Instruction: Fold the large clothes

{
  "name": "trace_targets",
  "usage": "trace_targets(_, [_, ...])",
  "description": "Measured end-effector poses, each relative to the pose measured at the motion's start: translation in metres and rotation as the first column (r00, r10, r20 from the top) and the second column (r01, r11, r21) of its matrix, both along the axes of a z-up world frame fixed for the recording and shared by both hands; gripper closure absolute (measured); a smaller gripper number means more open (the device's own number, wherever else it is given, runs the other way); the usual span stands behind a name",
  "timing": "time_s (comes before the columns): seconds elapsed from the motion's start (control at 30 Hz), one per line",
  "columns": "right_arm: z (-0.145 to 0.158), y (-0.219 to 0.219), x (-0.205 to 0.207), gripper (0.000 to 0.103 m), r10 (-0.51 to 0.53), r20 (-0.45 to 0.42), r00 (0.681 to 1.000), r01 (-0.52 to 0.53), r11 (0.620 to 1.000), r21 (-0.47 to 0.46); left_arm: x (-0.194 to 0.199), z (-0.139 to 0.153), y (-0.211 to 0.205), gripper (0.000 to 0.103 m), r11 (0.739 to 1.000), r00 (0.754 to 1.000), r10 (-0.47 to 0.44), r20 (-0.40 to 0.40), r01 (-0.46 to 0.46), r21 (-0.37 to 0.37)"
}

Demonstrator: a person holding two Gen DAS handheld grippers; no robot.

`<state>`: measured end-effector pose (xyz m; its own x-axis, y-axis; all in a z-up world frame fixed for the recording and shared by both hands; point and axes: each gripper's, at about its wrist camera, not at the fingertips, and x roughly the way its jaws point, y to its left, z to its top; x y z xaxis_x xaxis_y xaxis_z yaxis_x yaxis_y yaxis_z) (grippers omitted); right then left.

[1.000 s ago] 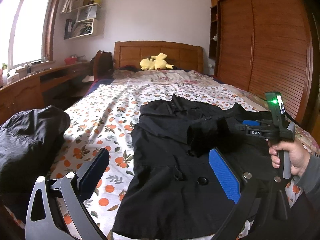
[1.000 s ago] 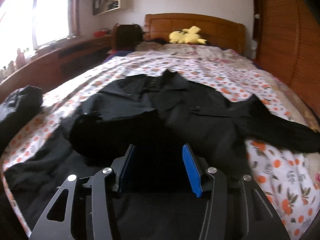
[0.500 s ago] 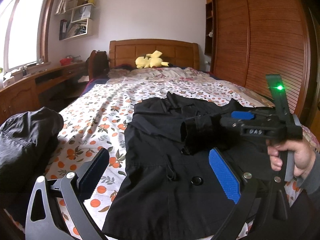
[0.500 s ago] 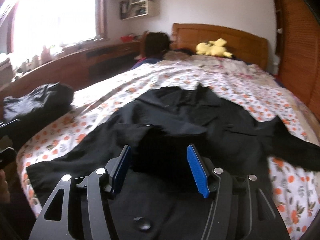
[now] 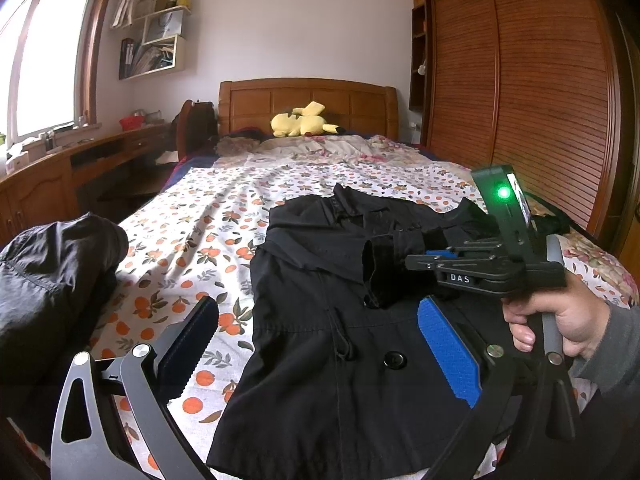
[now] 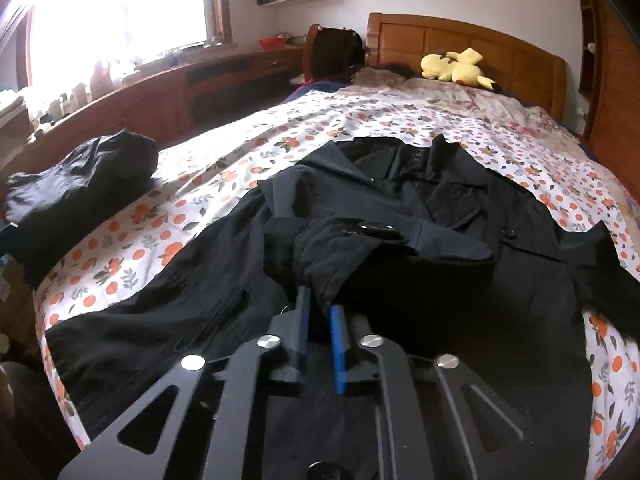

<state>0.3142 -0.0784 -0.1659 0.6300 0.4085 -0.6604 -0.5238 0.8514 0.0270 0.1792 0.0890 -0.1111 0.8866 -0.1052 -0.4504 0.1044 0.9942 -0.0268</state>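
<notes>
A black coat (image 5: pixel 336 344) lies flat on the flowered bedspread (image 5: pixel 208 224), collar toward the headboard; it also shows in the right wrist view (image 6: pixel 400 184). My right gripper (image 6: pixel 319 304) is shut on the cuff of the coat's sleeve (image 6: pixel 332 248) and holds it over the coat's chest. In the left wrist view the right gripper (image 5: pixel 416 262) grips that sleeve cuff (image 5: pixel 384 268) from the right. My left gripper (image 5: pixel 316 340) is open and empty, low over the coat's lower front near the bed's foot.
A second dark garment (image 5: pixel 52 280) is bunched at the bed's left edge. A yellow plush toy (image 5: pixel 304 122) lies by the wooden headboard (image 5: pixel 308 100). A wooden desk (image 5: pixel 80 168) runs along the left wall, a wardrobe (image 5: pixel 520 88) along the right.
My right gripper has closed on the sleeve cuff and carried it left over the coat's chest. The left gripper has stayed open and shifted only slightly.
</notes>
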Motion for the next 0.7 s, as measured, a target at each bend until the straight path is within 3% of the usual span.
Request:
trace_targets(0.33, [0.02, -0.027, -0.033, 0.101, 0.045, 0.034, 0.998, -0.047, 0.995, 0.091, 0.001, -0.001, 0.0, 0.003, 1.0, 1.0, -0.005, -0.003, 0.005, 0.002])
trace_targets(0.7, [0.026, -0.075, -0.078, 0.101, -0.018, 0.032, 0.999, 0.013, 0.988, 0.151, 0.003, 0.002, -0.013, 0.003, 0.999, 0.999, -0.038, 0.002, 0.038, -0.004])
